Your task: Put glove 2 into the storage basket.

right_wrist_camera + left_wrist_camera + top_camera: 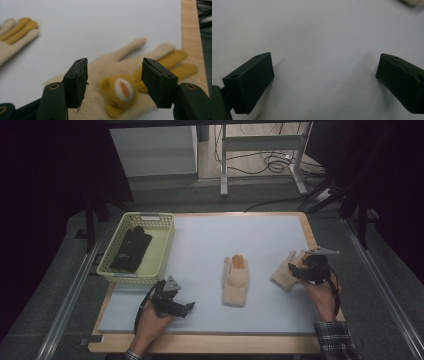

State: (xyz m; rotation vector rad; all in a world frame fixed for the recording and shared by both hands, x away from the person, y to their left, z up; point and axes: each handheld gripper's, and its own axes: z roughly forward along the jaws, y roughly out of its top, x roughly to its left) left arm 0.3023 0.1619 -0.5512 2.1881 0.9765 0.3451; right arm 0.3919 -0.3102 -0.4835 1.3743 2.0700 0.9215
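Item: I am hovering my right gripper (114, 83), jaws parted and empty, over the soft, light cream knitted glove (112, 67) at the mat's three o'clock, favouring its floppy cuff.

I see yellow basket (159, 247) at bench (300, 220) far-left corner, black gloves (131, 249) inside basket; cables (272, 162) on floor beyond bench.

Legible markings: none.
No text, label, brand, number or sign can be read on any surface in the high view or in either gripper view.
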